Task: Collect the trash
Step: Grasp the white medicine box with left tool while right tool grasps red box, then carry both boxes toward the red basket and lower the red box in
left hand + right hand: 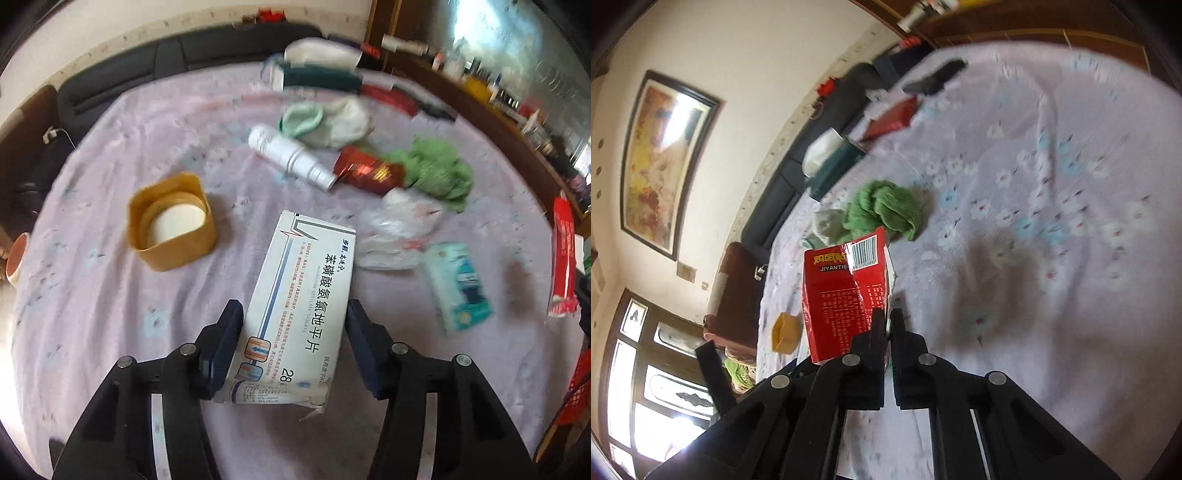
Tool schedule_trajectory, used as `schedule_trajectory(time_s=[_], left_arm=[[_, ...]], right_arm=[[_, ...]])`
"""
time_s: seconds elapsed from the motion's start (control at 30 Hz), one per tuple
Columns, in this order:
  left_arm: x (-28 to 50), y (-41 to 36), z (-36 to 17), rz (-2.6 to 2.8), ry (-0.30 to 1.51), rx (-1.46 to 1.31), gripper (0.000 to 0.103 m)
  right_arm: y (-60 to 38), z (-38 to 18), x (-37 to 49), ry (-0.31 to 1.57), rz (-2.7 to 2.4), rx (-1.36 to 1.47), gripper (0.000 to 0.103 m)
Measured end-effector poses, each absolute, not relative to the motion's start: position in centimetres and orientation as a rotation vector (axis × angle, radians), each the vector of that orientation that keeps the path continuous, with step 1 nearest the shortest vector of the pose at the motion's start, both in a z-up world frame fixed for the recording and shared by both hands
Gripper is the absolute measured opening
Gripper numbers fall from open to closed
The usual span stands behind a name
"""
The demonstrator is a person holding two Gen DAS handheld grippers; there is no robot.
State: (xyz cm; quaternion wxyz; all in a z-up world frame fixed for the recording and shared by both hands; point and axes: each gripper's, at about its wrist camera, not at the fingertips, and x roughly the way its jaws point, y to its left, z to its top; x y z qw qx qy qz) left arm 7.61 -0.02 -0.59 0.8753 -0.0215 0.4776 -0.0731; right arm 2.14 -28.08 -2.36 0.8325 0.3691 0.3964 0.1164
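A white medicine box [306, 295] with printed characters lies on the lilac bed sheet [110, 295]. My left gripper [293, 314] has a finger on each long side of it, and both pads touch its edges. In the right wrist view my right gripper [886, 317] is shut on the edge of a flattened red carton [846, 295], which it holds upright above the floral sheet [1052, 258]. A red flat package [563, 258] at the right edge of the left wrist view may be that same carton.
On the bed lie a yellow square cap [171, 225], a white spray bottle [291, 157], a red foil packet [369, 171], a green cloth [439, 173], a clear plastic bag [399, 229], a teal tissue pack [458, 284] and pale socks [325, 122]. A cluttered wooden shelf [498, 92] borders the far right.
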Motion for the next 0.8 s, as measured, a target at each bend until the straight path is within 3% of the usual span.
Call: schedule_trajectory(time_s=[0.43, 0.8], left_arm=[[-7.5, -7.1, 11.2, -0.294, 0.68, -0.085, 0.056], [-13.3, -11.9, 15.2, -0.413, 0.588, -0.037, 0.056]], right_arm=[[-32.8, 6.2, -14.7, 0.592, 0.186, 0.613, 0.004], [-36.9, 8.8, -24.6, 0.457, 0.108, 0.621, 0.004]])
